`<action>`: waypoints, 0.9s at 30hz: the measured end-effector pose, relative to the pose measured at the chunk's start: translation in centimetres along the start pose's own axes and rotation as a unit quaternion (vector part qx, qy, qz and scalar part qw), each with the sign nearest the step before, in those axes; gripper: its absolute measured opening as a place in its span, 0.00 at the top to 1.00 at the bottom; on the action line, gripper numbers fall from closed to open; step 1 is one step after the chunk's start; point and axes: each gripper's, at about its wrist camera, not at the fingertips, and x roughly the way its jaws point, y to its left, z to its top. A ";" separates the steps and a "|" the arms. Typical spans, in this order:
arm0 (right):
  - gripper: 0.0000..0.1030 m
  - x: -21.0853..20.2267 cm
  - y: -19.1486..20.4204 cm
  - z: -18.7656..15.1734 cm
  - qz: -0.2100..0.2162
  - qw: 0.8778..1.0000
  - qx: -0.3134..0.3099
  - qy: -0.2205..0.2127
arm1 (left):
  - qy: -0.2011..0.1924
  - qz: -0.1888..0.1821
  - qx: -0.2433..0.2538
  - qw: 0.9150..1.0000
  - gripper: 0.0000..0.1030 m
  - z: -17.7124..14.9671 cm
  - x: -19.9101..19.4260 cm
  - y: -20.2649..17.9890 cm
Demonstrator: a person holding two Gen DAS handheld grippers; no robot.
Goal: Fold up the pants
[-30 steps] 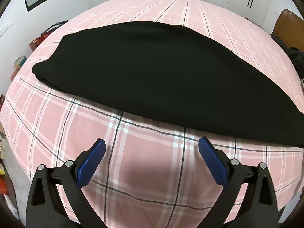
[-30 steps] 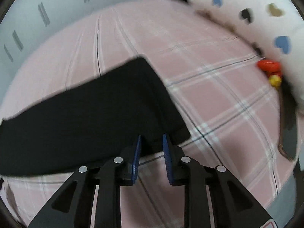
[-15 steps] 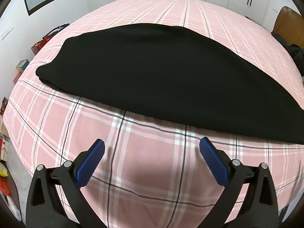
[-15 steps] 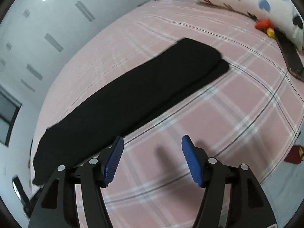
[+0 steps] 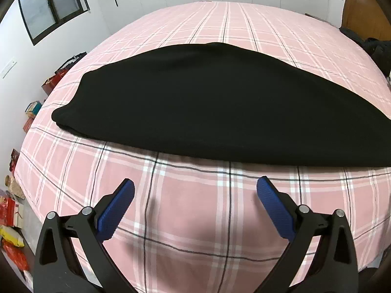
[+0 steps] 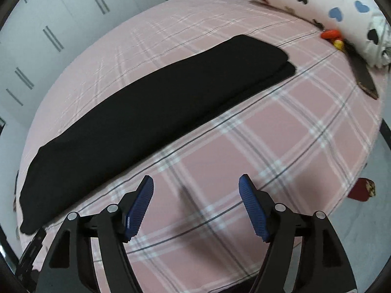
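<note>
1. Since a second ago, the right gripper [image 6: 195,183] is no longer sitting at the near corner of the black pants [image 6: 151,102]; it is now hovering back over bare sheet, its jaws having just been opening, with nothing between them.
2. Covering nearly everything in both views, the pink plaid bed [image 5: 195,207] is carrying the pants, which are lying flat as one long folded strip running across it (one leg stacked on the other, a lower layer peeking out at the far end in the right wrist view).
3. Those pants [image 5: 207,102] are stretching left to right ahead of the left gripper [image 5: 195,190], well clear of its fingertips, with a band of bare sheet lying between.
4. Seen from the right wrist, the strip is running diagonally from lower left to upper right, beyond and to the left of the spread blue pads [image 6: 251,207].
5. Both grippers are standing released and wide, pointing down at the sheet and touching no cloth.
6. Far off, a heart-print pillow [image 6: 317,7] is resting at the bed's edge, apart from the pants.
</note>
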 end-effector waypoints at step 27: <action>0.28 6.4 -15.5 11.8 0.139 0.968 0.207 -0.030 | 0.005 0.003 -0.008 1.000 0.05 0.4 0.7 0.9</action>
